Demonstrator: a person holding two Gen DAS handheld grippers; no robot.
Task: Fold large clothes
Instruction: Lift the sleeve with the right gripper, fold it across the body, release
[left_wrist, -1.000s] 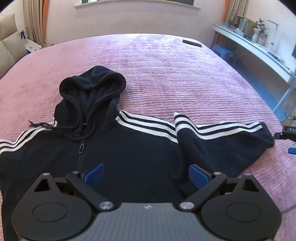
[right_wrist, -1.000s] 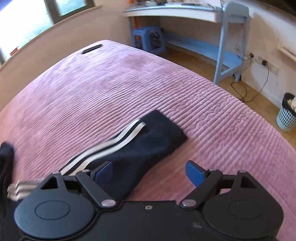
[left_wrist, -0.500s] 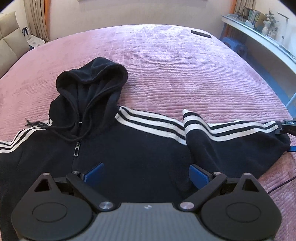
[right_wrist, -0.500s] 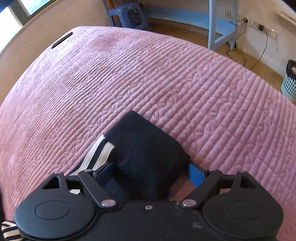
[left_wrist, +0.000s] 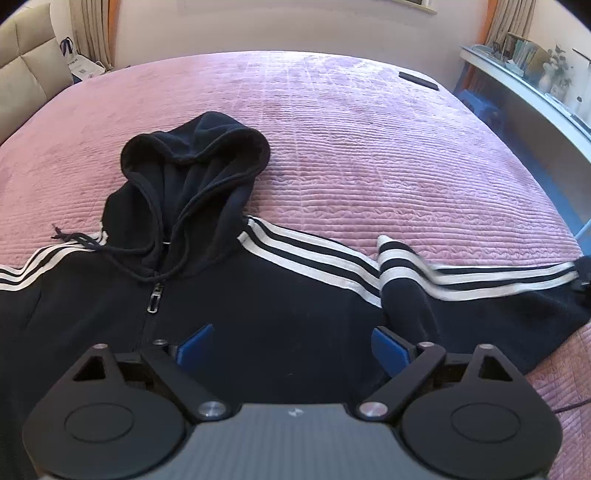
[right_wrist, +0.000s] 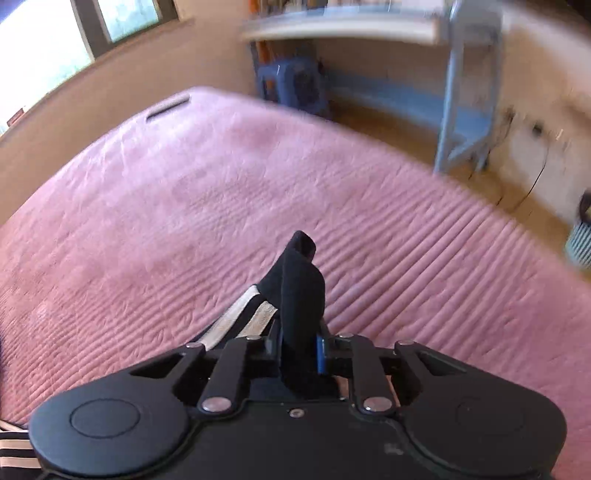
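A black zip hoodie (left_wrist: 280, 317) with white stripes along its shoulders and sleeves lies face up on the pink quilted bed (left_wrist: 369, 147), hood (left_wrist: 195, 155) spread flat toward the far side, zipper pull (left_wrist: 154, 297) just below the hood's opening and a drawstring trailing out beside it onto the quilt. The left tool (left_wrist: 291, 341) hovers over the hoodie's chest, its blue pads (left_wrist: 195, 341) wide apart and just beginning to draw inward, with chest fabric below them but nothing pinched. One striped sleeve (left_wrist: 480, 291) stretches away from the chest toward the bed's edge, its near part bunched into a fold just beside the shoulder seam. At that sleeve's end, the right tool (right_wrist: 301, 347) has its jaws closing on the cuff (right_wrist: 301, 291), which stands up in a narrow black pleat between the pads, stripes running back from it toward the hoodie. A dark flat object (left_wrist: 418, 79) rests on the bed well beyond the hood, near the far edge
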